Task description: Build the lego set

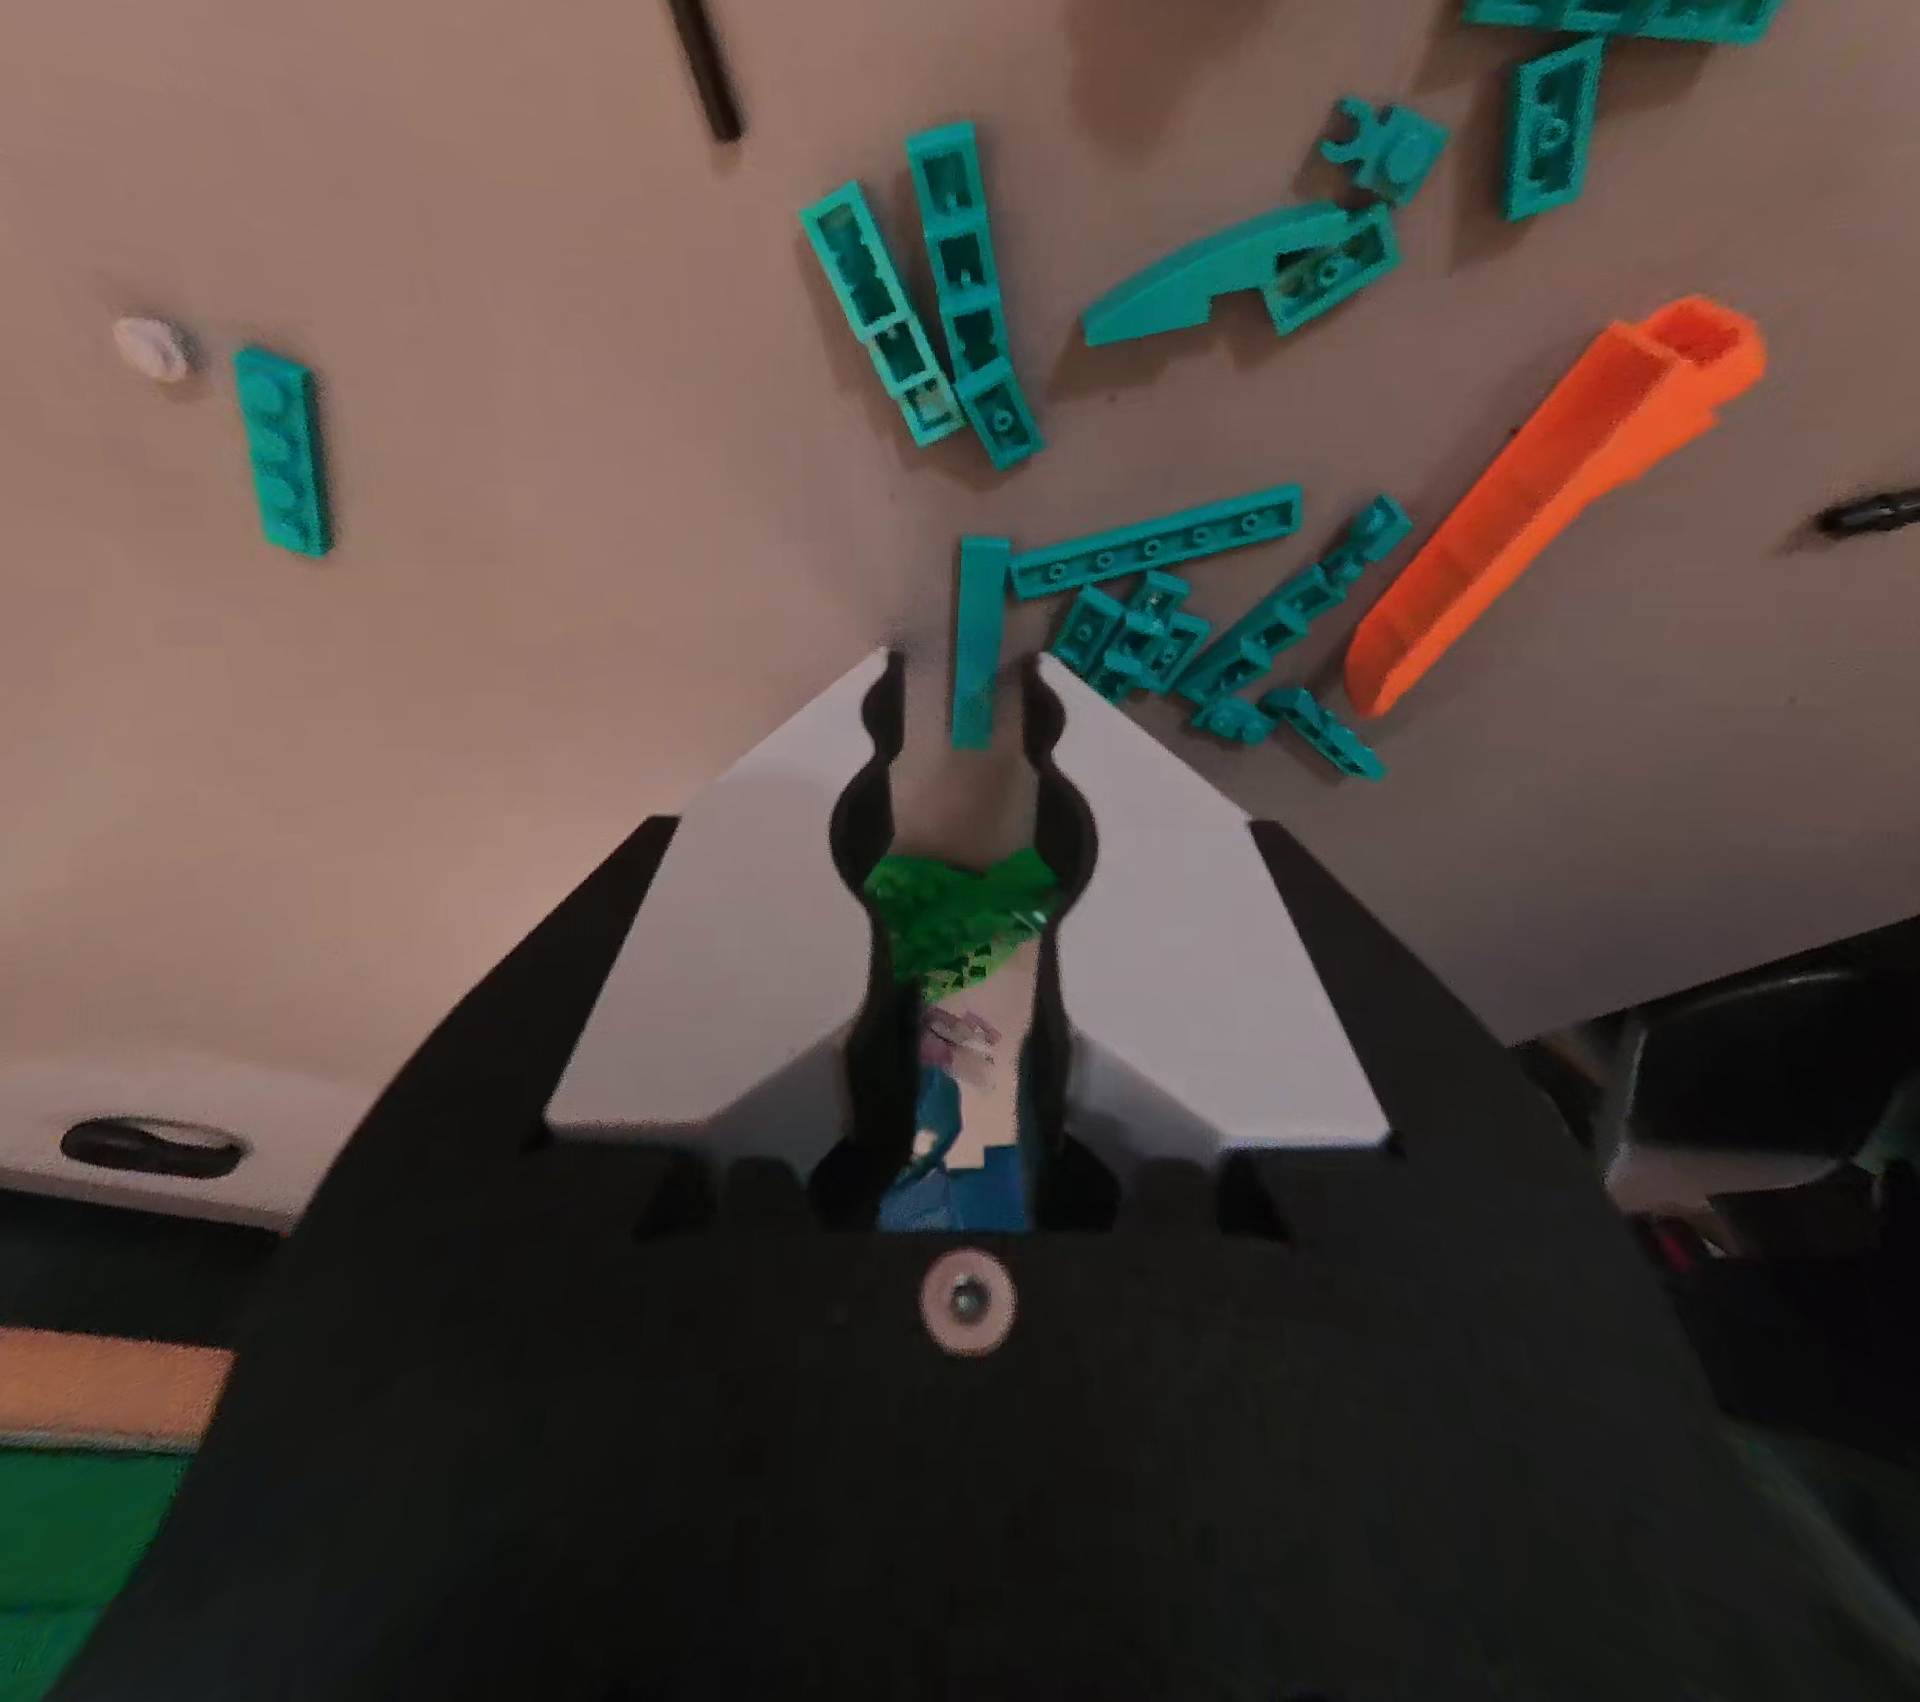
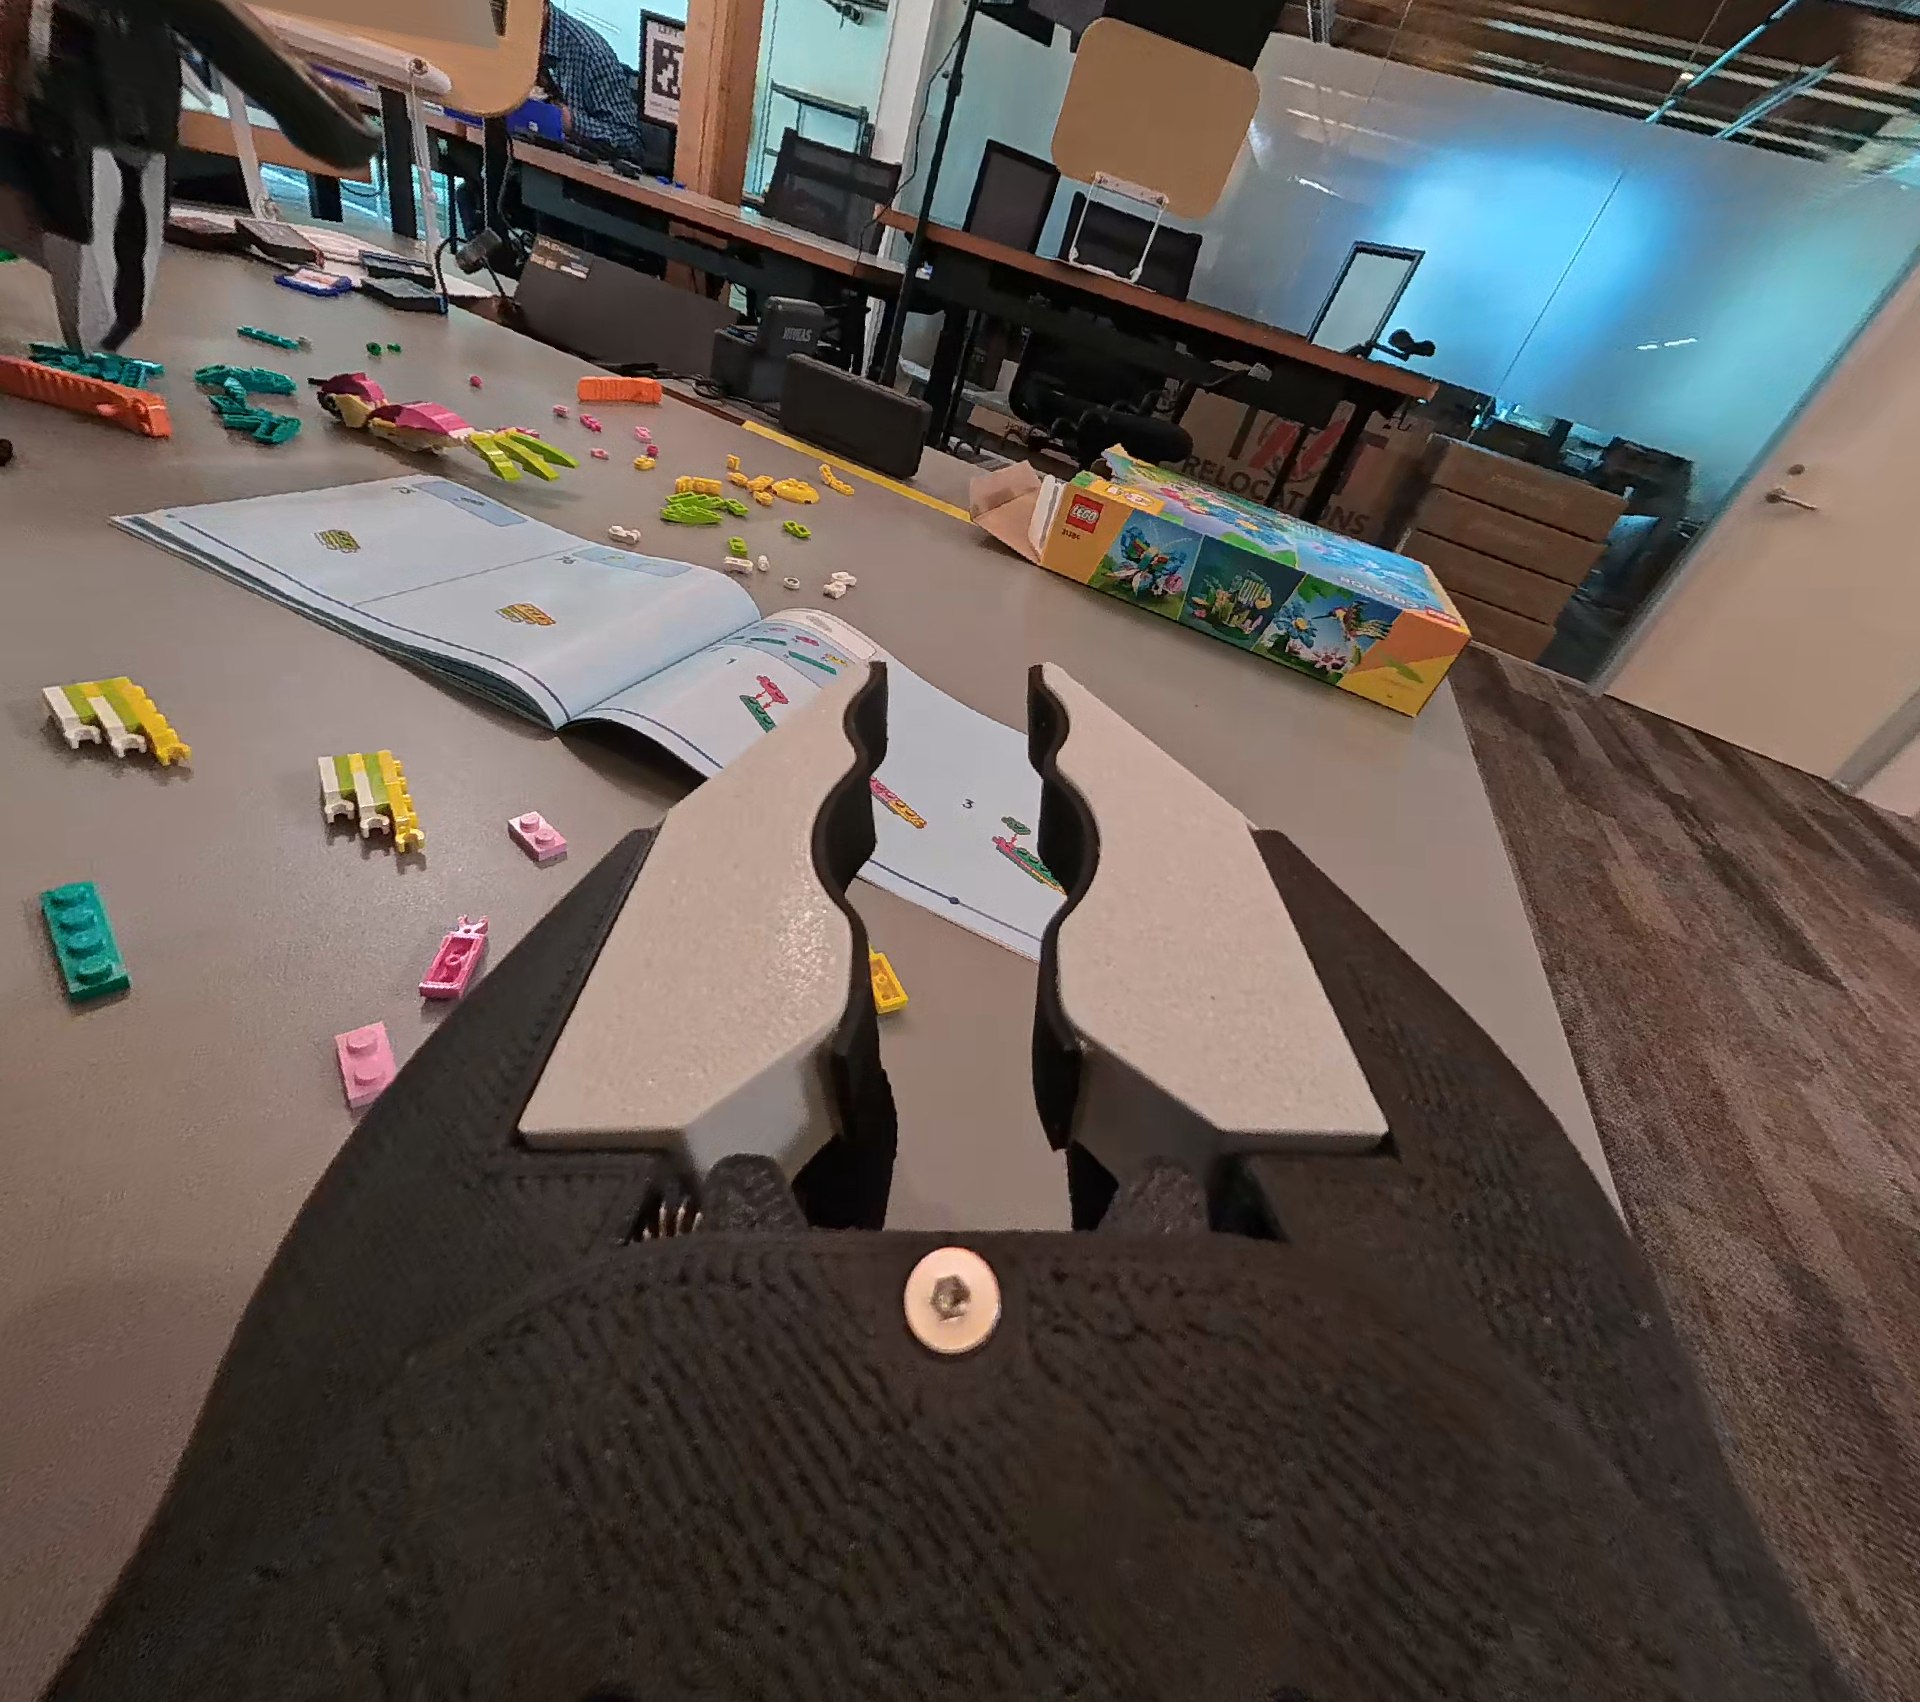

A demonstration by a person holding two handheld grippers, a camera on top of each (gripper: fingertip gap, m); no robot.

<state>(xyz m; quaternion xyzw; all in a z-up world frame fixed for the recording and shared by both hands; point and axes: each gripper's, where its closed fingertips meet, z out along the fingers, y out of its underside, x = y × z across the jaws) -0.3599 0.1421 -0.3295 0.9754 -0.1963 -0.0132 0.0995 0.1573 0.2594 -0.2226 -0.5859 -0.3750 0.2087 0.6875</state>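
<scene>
Grey worktop (image 2: pixel 260 1237) strewn with lego pieces in a glass-walled office.
Teal pieces (image 1: pixel 1174 603) are clustered beneath the left gripper (image 1: pixel 964 676), fingers narrowly parted, empty; the right gripper (image 2: pixel 958 686) is held open over the instruction booklet (image 2: pixel 468 592).

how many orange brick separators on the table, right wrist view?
2. One orange brick separator lies at the far left beside the teal pieces; the other orange separator sits farther back near the table's far edge. None seems hidden.

Office desks (image 2: pixel 1143 281), glass partition (image 2: pixel 1558 250), carpet (image 2: pixel 1714 977)
</scene>
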